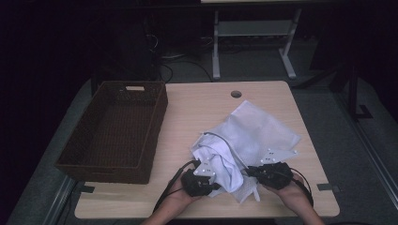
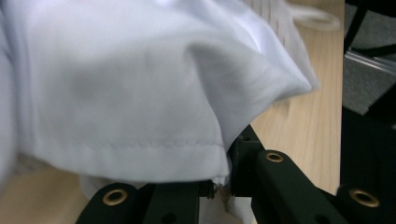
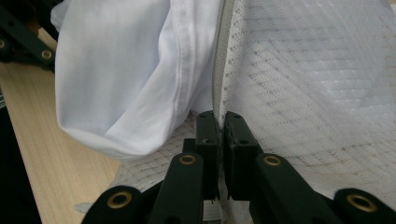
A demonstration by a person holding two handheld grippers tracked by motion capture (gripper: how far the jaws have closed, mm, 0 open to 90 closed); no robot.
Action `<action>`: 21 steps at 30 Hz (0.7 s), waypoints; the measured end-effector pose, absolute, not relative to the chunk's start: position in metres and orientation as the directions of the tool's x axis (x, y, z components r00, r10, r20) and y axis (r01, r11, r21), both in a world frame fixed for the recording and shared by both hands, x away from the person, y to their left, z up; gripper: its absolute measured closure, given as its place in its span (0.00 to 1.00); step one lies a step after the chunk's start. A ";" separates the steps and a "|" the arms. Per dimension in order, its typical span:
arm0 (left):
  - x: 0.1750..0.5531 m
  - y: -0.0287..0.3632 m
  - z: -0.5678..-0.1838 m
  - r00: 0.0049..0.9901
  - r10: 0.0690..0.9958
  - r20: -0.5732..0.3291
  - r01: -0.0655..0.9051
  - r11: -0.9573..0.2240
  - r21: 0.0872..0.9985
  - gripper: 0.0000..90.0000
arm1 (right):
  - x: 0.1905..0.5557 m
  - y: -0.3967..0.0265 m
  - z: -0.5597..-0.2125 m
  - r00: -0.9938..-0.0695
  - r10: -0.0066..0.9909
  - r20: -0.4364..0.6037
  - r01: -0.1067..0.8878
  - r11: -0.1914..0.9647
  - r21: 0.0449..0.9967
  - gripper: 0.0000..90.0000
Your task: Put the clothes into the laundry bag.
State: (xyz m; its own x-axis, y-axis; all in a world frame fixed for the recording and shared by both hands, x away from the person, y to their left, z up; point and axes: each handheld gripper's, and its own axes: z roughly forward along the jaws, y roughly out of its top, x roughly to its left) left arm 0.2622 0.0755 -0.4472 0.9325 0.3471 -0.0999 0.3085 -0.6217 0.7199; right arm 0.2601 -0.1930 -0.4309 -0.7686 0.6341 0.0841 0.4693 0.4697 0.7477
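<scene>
Low centre of the high view: both grippers sit at the near edge of the light wood table [image 1: 197, 105], one at each side of a heap of white fabric.

Left gripper [image 1: 202, 180], lower centre-left: jaws closed down on the stitched hem of a white garment [image 1: 220, 157]. The left gripper view has that hem pinched right at the jaw tips, cloth draped above them across most of the frame, table wood at right.

Right gripper [image 1: 263, 172], lower centre-right: jaws nearly together, clamped on the zipper edge of a white mesh bag [image 1: 263, 129]. The right gripper view shows the mesh [image 3: 317, 79] over the right half of the frame, the grey zipper tape [image 3: 223, 42] running up from the jaw tips, and the garment [image 3: 126, 74] bulging out at upper left.

Bag lies spread toward centre-right of the table; garment bunched at its near-left corner, between the grippers.

Dark wicker basket [image 1: 155, 115] at left of the table, well apart from the fabric. Round hole [image 1: 236, 94] in the tabletop near the far edge.
</scene>
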 end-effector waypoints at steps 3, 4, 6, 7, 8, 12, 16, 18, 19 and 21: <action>0.268 0.068 -0.440 0.927 0.366 -0.082 0.302 -0.600 0.741 0.93 | 0.259 -0.193 -0.429 -0.771 0.632 0.084 0.466 0.468 0.751 0.95; 0.270 0.066 -0.438 0.926 0.370 -0.077 0.300 -0.596 0.745 0.93 | 0.259 -0.193 -0.428 -0.769 0.633 0.087 0.467 0.463 0.753 0.95; 0.275 0.061 -0.434 0.920 0.387 -0.069 0.300 -0.579 0.758 0.93 | 0.258 -0.193 -0.425 -0.770 0.631 0.093 0.464 0.455 0.760 0.95; 0.279 0.058 -0.432 0.916 0.395 -0.065 0.300 -0.571 0.764 0.93 | 0.258 -0.194 -0.424 -0.771 0.629 0.093 0.462 0.453 0.763 0.96; 0.282 0.054 -0.430 0.912 0.406 -0.064 0.304 -0.561 0.770 0.93 | 0.257 -0.194 -0.422 -0.773 0.627 0.094 0.457 0.449 0.768 0.96; 0.294 0.039 -0.426 0.888 0.454 -0.067 0.327 -0.524 0.786 0.94 | 0.255 -0.197 -0.414 -0.775 0.626 0.091 0.442 0.432 0.786 0.96; 0.307 0.024 -0.425 0.864 0.500 -0.058 0.346 -0.507 0.790 0.94 | 0.254 -0.201 -0.407 -0.776 0.624 0.089 0.426 0.416 0.804 0.97; 0.313 0.019 -0.425 0.847 0.528 -0.054 0.359 -0.495 0.791 0.94 | 0.254 -0.202 -0.405 -0.782 0.617 0.085 0.420 0.420 0.805 0.97; 0.318 0.016 -0.425 0.834 0.549 -0.053 0.369 -0.484 0.793 0.94 | 0.254 -0.202 -0.405 -0.784 0.615 0.084 0.417 0.421 0.806 0.97; 0.324 0.009 -0.426 0.814 0.579 -0.058 0.387 -0.465 0.796 0.94 | 0.253 -0.201 -0.405 -0.791 0.606 0.081 0.410 0.428 0.806 0.97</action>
State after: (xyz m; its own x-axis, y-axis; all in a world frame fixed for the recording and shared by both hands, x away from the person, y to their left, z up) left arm 0.3237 0.0094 -0.4264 0.8136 0.5786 -0.0577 0.3870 -0.4648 0.7964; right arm 0.2530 -0.2009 -0.4049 -0.7913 0.6060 0.0812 0.4102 0.4276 0.8055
